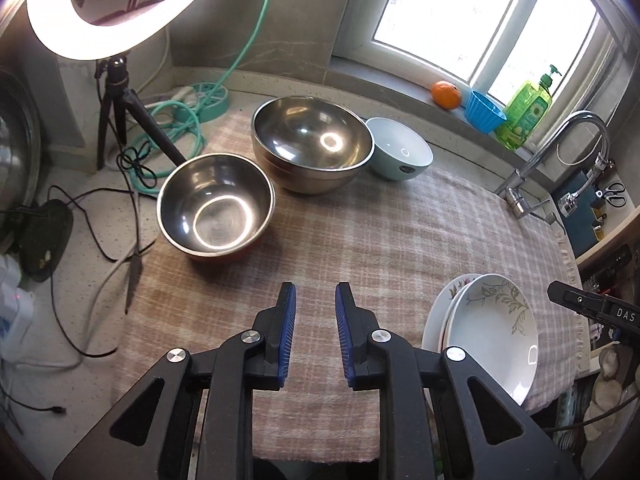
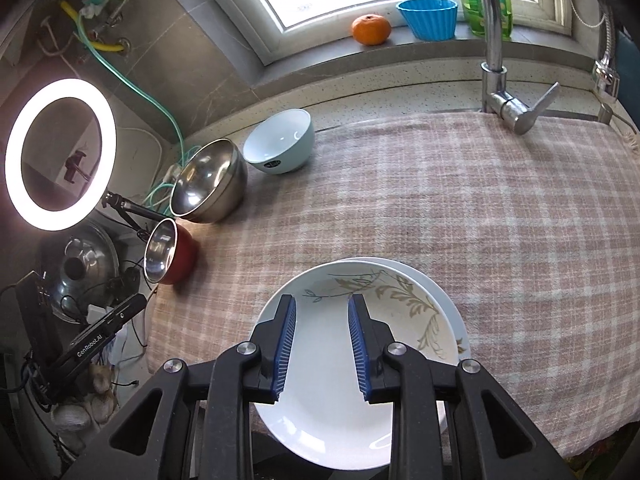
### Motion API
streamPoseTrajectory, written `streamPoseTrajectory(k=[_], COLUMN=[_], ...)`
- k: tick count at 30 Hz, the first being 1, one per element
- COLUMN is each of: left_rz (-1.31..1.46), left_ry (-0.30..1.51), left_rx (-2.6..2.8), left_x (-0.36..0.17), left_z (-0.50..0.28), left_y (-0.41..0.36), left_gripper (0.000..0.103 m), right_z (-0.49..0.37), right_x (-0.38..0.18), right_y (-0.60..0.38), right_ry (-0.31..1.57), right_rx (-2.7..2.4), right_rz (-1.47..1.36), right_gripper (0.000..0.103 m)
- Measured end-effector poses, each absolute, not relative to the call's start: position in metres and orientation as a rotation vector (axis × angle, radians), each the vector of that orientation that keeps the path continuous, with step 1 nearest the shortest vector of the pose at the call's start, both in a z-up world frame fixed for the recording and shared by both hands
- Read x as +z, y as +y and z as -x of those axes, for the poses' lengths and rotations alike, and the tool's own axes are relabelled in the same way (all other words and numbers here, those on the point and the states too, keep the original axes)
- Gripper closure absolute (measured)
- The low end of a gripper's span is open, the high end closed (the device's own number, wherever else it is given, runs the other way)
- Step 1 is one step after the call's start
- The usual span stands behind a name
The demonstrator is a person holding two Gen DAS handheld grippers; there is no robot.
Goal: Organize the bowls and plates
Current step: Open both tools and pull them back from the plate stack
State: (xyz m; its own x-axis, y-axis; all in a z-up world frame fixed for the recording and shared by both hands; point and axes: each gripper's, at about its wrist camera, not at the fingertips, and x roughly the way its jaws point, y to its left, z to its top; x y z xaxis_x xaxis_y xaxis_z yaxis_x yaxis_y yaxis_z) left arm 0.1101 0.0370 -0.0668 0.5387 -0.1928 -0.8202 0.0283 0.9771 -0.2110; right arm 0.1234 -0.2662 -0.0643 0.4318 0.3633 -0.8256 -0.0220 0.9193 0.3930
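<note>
Ring light (image 1: 100,20): lit, on a black tripod at the counter's far left corner, with a green hose (image 1: 176,120) coiled beside it.
Red-sided steel bowl (image 1: 216,206): upright on the plaid cloth (image 1: 400,220) near the cloth's left edge, empty.
Large steel bowl (image 1: 312,140): upright, just behind and to the right of the red-sided one, toward the cloth's far edge; whether the 2 touch I cannot tell.
Pale blue bowl (image 1: 402,154): upright against the right side of the large steel bowl, at the cloth's far edge, empty.
Left tongs (image 1: 315,332): released, blue pads apart with only bare cloth showing between them, above the cloth's near middle.
Plates (image 2: 332,380): 2 white plates stacked at the cloth's near edge toward its right end; the top plate bears a brown leaf pattern and sits slightly off-centre on the lower one, its near rim over the counter's edge.
Right tongs (image 2: 322,340): released, pads parted above the top plate, gripping nothing.
Windowsill: an orange (image 2: 371,29), a blue fluted cup (image 2: 429,18) and a green soap bottle (image 1: 526,116) in a row, left to right.
Faucet (image 2: 496,60): chrome, at the counter's far right edge, where the cloth reaches its base.
</note>
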Motion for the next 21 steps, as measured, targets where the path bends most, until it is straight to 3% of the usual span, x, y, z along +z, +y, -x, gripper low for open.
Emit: streamPoseTrajectory(k=[4,7,9,13,21], left_rz=[0.160,0.151,0.150,0.176,0.258], left_ry=[0.966,0.955,0.951,0.942,0.961], left_rx=[-0.108,-0.098,-0.093,-0.085,-0.107], left_x=[-0.060,-0.058,-0.057,-0.056,-0.059], left_z=[-0.109,-0.109,-0.110,-0.111,-0.122], left_y=[0.041,0.045,0.048,0.055,0.065], left_gripper=[0.080,0.080,0.079,0.066,0.066], right_z=[-0.129,-0.135,-0.139,-0.150,-0.184], right_x=[-0.058,-0.052,-0.049,-0.043,-0.031], right_y=[-0.250,-0.239,-0.231,-0.218,-0.193], right_ry=[1.095,1.087,1.080,1.077,1.086], right_rx=[0.284,0.315,0.328,0.359,0.415], right_rz=[-0.315,-0.289,-0.276,-0.260,-0.239], right_gripper=[0.073,0.064,0.064,0.063,0.063])
